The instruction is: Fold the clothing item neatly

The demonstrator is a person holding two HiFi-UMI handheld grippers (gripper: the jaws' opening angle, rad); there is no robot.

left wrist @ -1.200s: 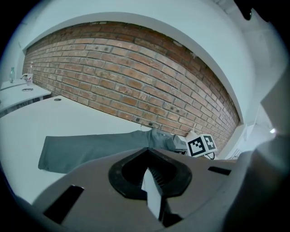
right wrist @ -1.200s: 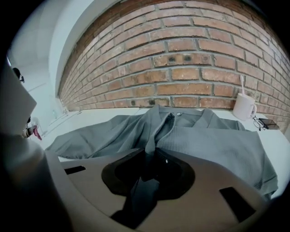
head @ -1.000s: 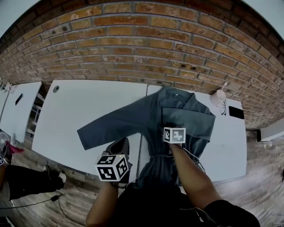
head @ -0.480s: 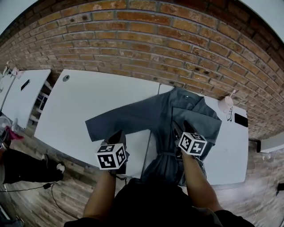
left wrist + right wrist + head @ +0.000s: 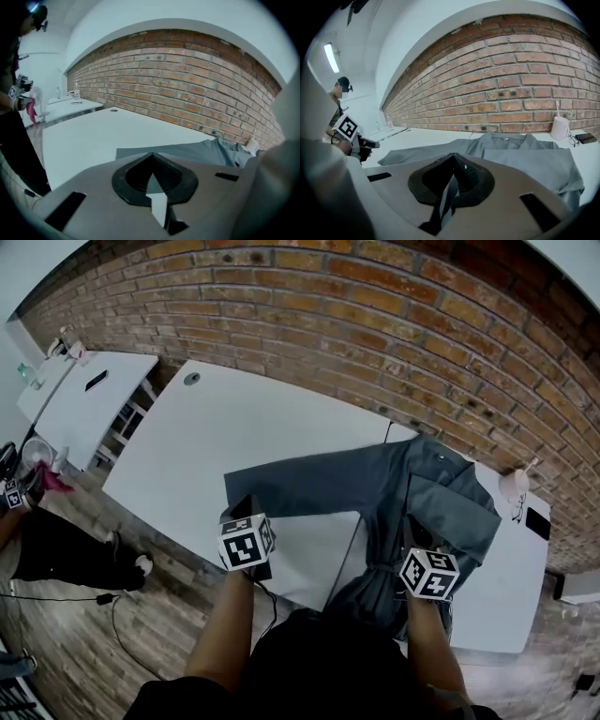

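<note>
1. While both forearms reach up from the lower edge of the head view, the left gripper [image 5: 240, 506] points toward 11 o'clock. Its jaws are pressed together and empty, just by the cuff of the outstretched sleeve [image 5: 300, 491].
2. Over the waist tie [image 5: 373, 569] hovers the right gripper [image 5: 416, 542], pointing to 12 o'clock; its jaws have just been closing and meet with nothing gripped.
3. On the white table [image 5: 187, 446] the grey robe [image 5: 394, 488] lies flat — one sleeve toward 9 o'clock, the other folded across the chest.

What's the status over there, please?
Left gripper shut, empty. Right gripper just closed above the robe waist, nothing clearly pinched. One sleeve folded in, other sleeve spread flat. Cup aside, not blocking.
</note>
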